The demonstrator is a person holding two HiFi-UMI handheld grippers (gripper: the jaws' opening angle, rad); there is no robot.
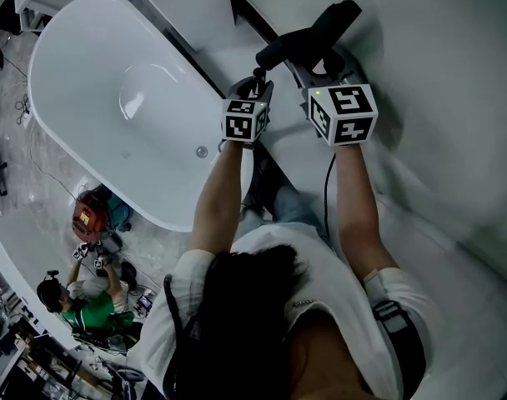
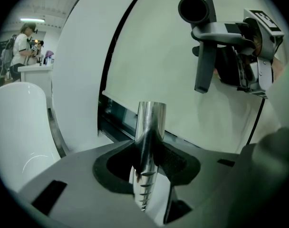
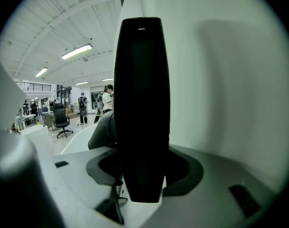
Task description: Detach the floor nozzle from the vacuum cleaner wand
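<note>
Left tongs [image 2: 145,163] clamped on wand [image 2: 149,127], right tongs [image 3: 142,175] clamped on floor nozzle [image 3: 142,103], apparently already parted: I hold the wand steady and draw the floor nozzle straight clear.

White bathtub [image 1: 87,65] — person in green [image 1: 93,309] sits nearby.

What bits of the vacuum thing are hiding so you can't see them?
- The wand: the left gripper view shows only its shiny top; the left gripper covers the rest.
- The floor nozzle: the right gripper view shows just a dark shape, too shadowed for detail; the right gripper hides its bottom.
- Head view: I can't pick out the wand behind the left gripper.
</note>
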